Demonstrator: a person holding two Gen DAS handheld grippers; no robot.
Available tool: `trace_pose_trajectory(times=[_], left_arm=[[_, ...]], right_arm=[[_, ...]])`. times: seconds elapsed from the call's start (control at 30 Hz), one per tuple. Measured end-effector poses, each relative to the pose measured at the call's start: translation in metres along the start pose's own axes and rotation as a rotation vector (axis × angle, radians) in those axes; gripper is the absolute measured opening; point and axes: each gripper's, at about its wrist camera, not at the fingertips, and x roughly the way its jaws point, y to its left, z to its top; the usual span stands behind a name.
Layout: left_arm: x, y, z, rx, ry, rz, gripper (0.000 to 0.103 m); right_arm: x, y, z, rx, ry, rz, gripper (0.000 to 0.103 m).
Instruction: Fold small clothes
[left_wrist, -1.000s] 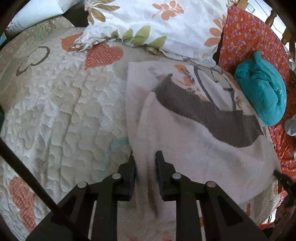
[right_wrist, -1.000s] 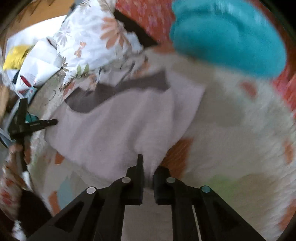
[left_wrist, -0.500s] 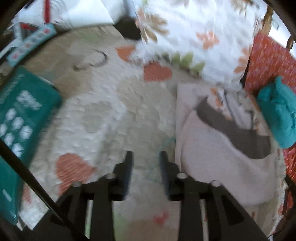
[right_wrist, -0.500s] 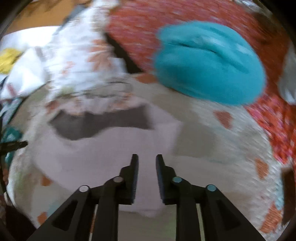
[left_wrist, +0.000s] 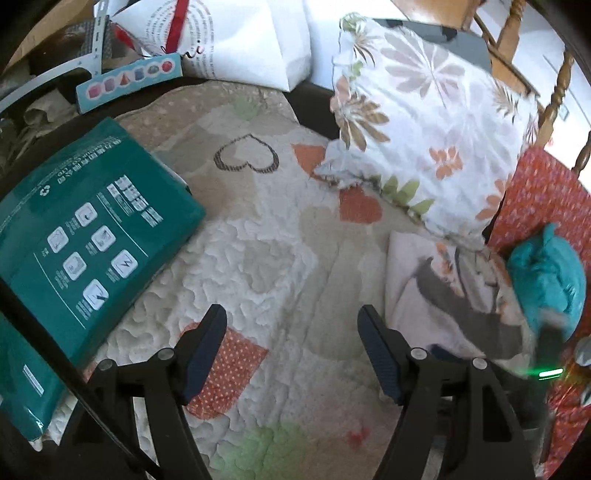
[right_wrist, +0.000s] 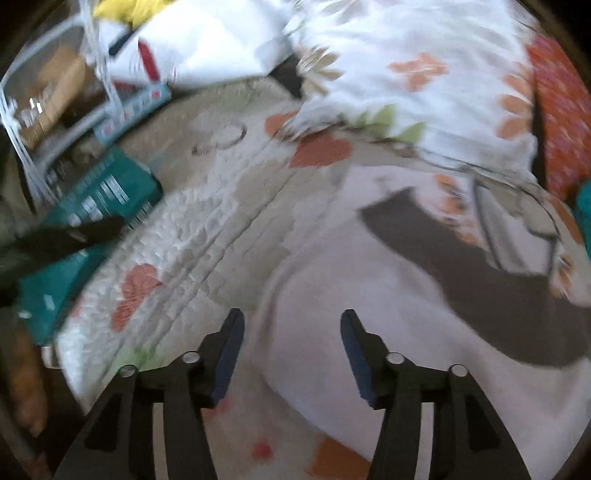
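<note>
A pale pink garment with a dark grey band (left_wrist: 436, 295) lies folded on the quilt (left_wrist: 258, 258), at the right in the left wrist view. My left gripper (left_wrist: 291, 317) hangs over bare quilt to the garment's left, its jaws opening with nothing between them. In the blurred right wrist view the same garment (right_wrist: 388, 295) fills the lower right. My right gripper (right_wrist: 291, 321) hovers over its near left edge, jaws opening, pads apart from the cloth. A teal garment (left_wrist: 546, 280) sits bundled beyond the pink one.
A green packet (left_wrist: 85, 236) lies on the quilt's left side. A floral pillow (left_wrist: 424, 140) leans at the back, with an orange patterned cushion (left_wrist: 543, 206) to its right. White bags and a toy box (left_wrist: 129, 81) crowd the far left edge.
Both grippers let go of the pink garment and opened wide. The left one drew away to the left over bare quilt. The right one swung left across the garment.
</note>
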Motion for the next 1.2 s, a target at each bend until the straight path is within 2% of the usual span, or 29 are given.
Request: trace_pose_trajectory(times=[0.1,0.13,0.17,0.2,0.23,0.33,0.47,0.57,0.63,0.67,0.7,0.73,0.8,0.87,0.93,1.0,1.1,1.2], left_arm=[[-0.004,0.003,0.003,-0.011,-0.006,-0.02,0.072],[-0.005,0.004,0.003,-0.012,-0.005,-0.027,0.072],[-0.005,0.005,0.004,-0.016,-0.003,-0.036,0.072],[-0.006,0.007,0.004,-0.022,0.002,-0.044,0.072],[-0.006,0.008,0.004,-0.026,0.004,-0.05,0.072],[-0.008,0.014,0.004,-0.046,0.012,-0.066,0.072],[-0.013,0.025,0.005,-0.088,0.008,-0.092,0.072],[-0.015,0.029,0.007,-0.105,-0.002,-0.085,0.072],[-0.013,0.032,0.007,-0.111,0.0,-0.078,0.072],[-0.011,0.033,0.006,-0.117,0.004,-0.07,0.072],[-0.011,0.035,0.006,-0.121,0.007,-0.067,0.072],[-0.01,0.037,0.006,-0.13,0.011,-0.065,0.072],[-0.01,0.041,0.006,-0.146,0.01,-0.062,0.072],[-0.012,0.044,0.007,-0.162,-0.001,-0.054,0.072],[-0.012,0.046,0.008,-0.175,-0.007,-0.052,0.072],[-0.011,0.044,0.009,-0.176,-0.011,-0.043,0.072],[-0.005,0.034,0.01,-0.157,-0.002,-0.032,0.072],[0.002,0.024,0.01,-0.142,0.008,-0.022,0.072]], right_arm=[[0.043,0.022,-0.002,-0.1,0.077,-0.18,0.066],[0.049,0.025,-0.005,-0.13,0.052,-0.216,0.064],[0.047,0.024,-0.005,-0.127,0.02,-0.217,0.056],[0.045,0.019,-0.004,-0.104,0.016,-0.229,0.029],[0.043,0.01,-0.001,-0.066,0.021,-0.225,0.017],[0.027,-0.009,0.005,0.02,0.027,-0.109,0.013],[-0.001,0.005,0.006,0.035,0.015,-0.008,0.013],[-0.002,0.03,0.008,-0.005,0.029,0.038,0.013],[0.01,0.047,0.002,-0.023,0.061,0.037,0.014],[0.02,0.049,-0.002,-0.011,0.082,0.033,0.017],[0.029,0.051,-0.007,0.002,0.102,0.043,0.024],[0.029,0.053,-0.011,-0.009,0.076,0.052,0.034],[0.018,0.056,-0.013,-0.025,0.058,0.129,0.052],[-0.002,0.047,-0.012,0.006,0.044,0.261,0.055],[-0.024,0.029,-0.011,0.045,0.002,0.339,0.055],[-0.041,0.008,-0.006,0.078,-0.046,0.292,0.055],[-0.043,-0.021,0.007,0.113,-0.068,0.137,0.055],[-0.025,-0.032,0.024,0.158,-0.052,0.107,0.055]])
